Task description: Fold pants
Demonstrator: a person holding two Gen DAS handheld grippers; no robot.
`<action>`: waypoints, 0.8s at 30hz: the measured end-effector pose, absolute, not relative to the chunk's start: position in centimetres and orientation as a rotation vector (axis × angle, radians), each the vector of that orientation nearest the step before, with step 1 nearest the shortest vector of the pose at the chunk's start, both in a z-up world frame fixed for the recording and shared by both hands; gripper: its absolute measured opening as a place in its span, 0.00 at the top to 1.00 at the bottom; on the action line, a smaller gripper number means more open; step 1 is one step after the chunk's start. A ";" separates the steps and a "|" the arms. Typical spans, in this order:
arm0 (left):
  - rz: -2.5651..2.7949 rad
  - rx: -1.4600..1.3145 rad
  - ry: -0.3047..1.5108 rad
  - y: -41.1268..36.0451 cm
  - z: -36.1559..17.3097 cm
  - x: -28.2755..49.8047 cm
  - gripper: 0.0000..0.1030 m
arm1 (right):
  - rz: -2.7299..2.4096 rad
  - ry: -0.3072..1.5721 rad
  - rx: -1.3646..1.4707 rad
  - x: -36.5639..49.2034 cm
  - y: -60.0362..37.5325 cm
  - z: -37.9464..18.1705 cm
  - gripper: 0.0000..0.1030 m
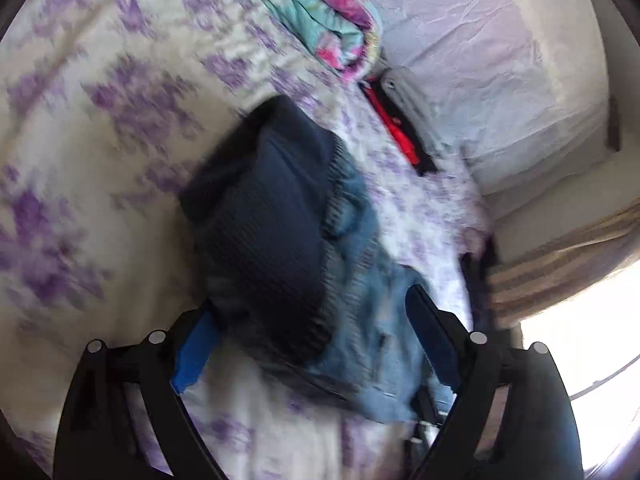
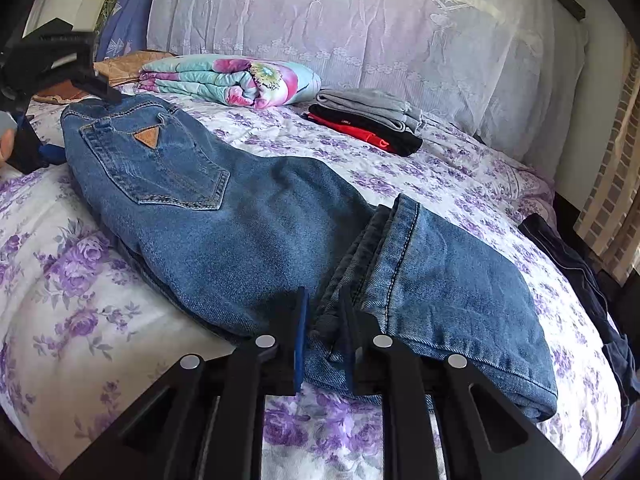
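No text, number or brand name could be read. The jeans (image 2: 248, 216) carried a brown triangular patch (image 2: 146, 137) on the back pocket, but its lettering was too small to read.

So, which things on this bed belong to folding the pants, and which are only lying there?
Belong to the job:
- blue jeans
- right gripper, nearly closed around the folded hem end
- left gripper, jaws wide, at the waistband

Only lying there:
- floral quilt, folded
- stack of folded grey, black and red clothes
- dark garment at the bed's edge
- pillows
- flowered bedspread
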State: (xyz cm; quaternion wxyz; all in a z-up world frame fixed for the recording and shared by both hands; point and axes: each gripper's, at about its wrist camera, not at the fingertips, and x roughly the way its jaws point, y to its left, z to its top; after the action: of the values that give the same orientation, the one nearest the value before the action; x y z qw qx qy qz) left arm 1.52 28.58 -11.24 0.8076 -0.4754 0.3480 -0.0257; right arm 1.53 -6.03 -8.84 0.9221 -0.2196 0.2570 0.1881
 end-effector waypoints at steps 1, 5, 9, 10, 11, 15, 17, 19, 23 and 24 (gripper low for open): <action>-0.071 -1.027 0.740 28.2 -11.3 1.9 0.16 | 0.386 0.527 -0.452 1.5 -6.0 -8.8 0.84; -0.063 -1.010 0.719 27.3 -11.5 2.5 0.70 | 0.390 0.529 -0.449 1.5 -6.1 -8.8 0.83; -0.032 -0.841 0.677 24.7 -8.3 2.3 0.73 | 0.392 0.528 -0.444 1.5 -6.0 -8.8 0.83; -0.034 -0.798 0.667 24.1 -7.4 2.3 0.73 | 0.393 0.526 -0.445 1.5 -6.0 -8.8 0.83; -0.042 -0.739 0.650 22.9 -6.0 2.5 0.73 | 0.396 0.524 -0.443 1.5 -6.1 -8.8 0.83; -0.173 -0.492 0.612 17.1 -0.3 5.0 0.73 | 0.409 0.511 -0.439 1.2 -6.3 -8.7 0.82; -0.258 -0.364 0.644 13.3 1.7 7.0 0.73 | 0.409 0.505 -0.449 1.1 -6.2 -8.7 0.81; -0.316 -0.218 0.698 9.2 2.8 8.9 0.73 | 0.405 0.497 -0.459 1.0 -6.2 -8.7 0.81; -0.411 0.071 0.831 0.6 1.9 12.1 0.73 | 0.412 0.478 -0.479 0.3 -6.1 -9.0 0.78; -0.422 0.117 0.848 -0.5 1.6 12.4 0.73 | 0.414 0.471 -0.490 0.1 -6.2 -9.1 0.78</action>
State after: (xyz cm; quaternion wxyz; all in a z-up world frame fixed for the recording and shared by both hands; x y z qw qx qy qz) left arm 12.43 -0.52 1.61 0.8882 0.0563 0.4082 -0.2032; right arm 0.05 -6.16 -9.08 0.9219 -0.2386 0.2294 0.2014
